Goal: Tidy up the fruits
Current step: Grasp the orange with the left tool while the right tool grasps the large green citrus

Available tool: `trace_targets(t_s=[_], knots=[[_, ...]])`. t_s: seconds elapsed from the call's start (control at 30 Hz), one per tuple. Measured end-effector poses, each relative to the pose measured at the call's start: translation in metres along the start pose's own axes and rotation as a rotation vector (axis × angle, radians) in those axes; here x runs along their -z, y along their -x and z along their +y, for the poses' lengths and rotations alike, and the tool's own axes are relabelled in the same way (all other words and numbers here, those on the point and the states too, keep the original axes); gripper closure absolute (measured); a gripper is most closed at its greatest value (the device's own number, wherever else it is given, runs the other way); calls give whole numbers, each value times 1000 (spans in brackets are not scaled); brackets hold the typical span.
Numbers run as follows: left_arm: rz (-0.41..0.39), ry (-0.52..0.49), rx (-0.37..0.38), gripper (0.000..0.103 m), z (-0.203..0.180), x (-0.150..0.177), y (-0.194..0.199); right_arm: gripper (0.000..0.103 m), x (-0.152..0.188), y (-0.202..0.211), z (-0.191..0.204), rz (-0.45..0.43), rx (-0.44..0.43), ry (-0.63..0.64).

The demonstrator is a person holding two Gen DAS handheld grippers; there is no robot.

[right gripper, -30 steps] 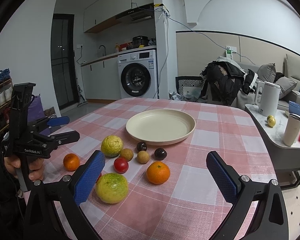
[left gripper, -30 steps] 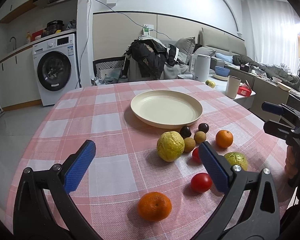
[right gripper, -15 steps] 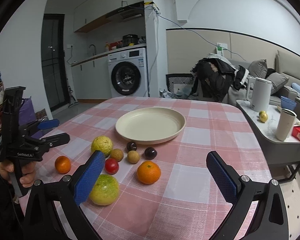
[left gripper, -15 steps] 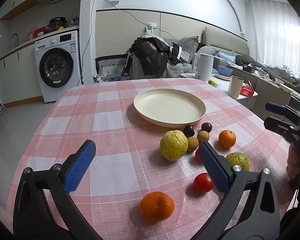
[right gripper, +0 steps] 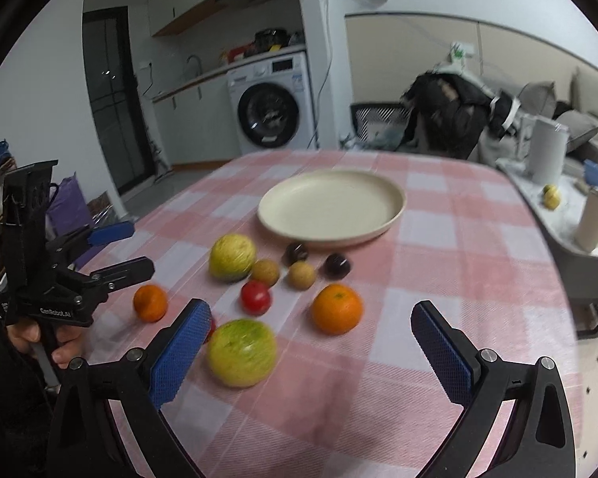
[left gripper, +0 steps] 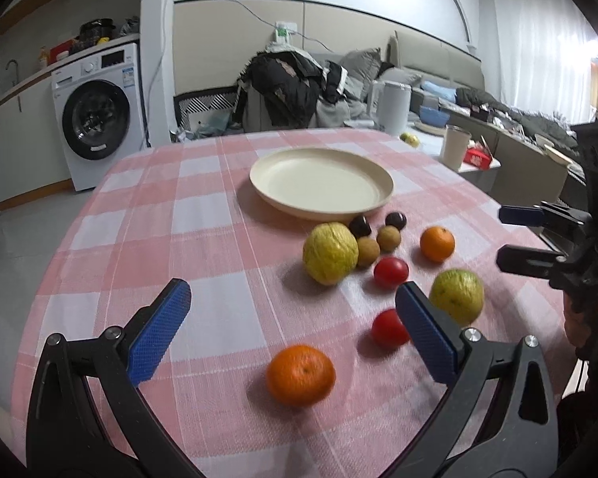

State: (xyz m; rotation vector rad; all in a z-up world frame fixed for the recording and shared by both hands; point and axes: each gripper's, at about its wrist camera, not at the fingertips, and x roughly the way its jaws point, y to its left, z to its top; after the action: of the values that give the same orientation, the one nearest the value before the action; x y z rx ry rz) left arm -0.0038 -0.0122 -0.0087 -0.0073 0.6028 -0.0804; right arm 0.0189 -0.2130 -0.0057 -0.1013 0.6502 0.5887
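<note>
Both grippers hover over the pink checked tablecloth (left gripper: 203, 215), and the cream plate (left gripper: 321, 183) is the landmark here, with nothing on it. The left gripper (left gripper: 293, 328) has its blue pads spread wide with nothing between them, and a mandarin (left gripper: 300, 374) lies on the cloth just ahead of them, well on the near side of the plate. The right gripper (right gripper: 311, 352) gapes just as wide, a yellow-green citrus (right gripper: 242, 352) lying by its left pad. Only the left wrist view shows the second cherry tomato (left gripper: 388, 328), nearest of the fruit to the right pad; in the right wrist view it is all but hidden behind a finger. Only the right wrist view shows lettering, "GenRobot.AI" on the left gripper's body. Close against the plate's near rim lie two dark fruits (right gripper: 297, 254), two brown longans (right gripper: 301, 275), a larger yellow citrus (right gripper: 232, 257), another tomato (right gripper: 256, 298) and a second mandarin (right gripper: 337, 308). The washing machine (right gripper: 273, 105) has a sticker, unreadable.
</note>
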Motion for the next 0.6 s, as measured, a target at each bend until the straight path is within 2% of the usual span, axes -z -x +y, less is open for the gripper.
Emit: trace_targets(t_s=[0.23,0.37,0.53,0.6], knots=[[81,-48,18,1,-2,11,-6,5,13,-24,18,128,-86,35],[132,-41,38,1,2,16,-10,15,18,-32,27,171,-103,58],[196,-61,50,12,0,24,-16,22,22,-38,35,201,-135,69],[223,-84,43,23,-3,27,-21,24,23,-41,39,210,-146,73]])
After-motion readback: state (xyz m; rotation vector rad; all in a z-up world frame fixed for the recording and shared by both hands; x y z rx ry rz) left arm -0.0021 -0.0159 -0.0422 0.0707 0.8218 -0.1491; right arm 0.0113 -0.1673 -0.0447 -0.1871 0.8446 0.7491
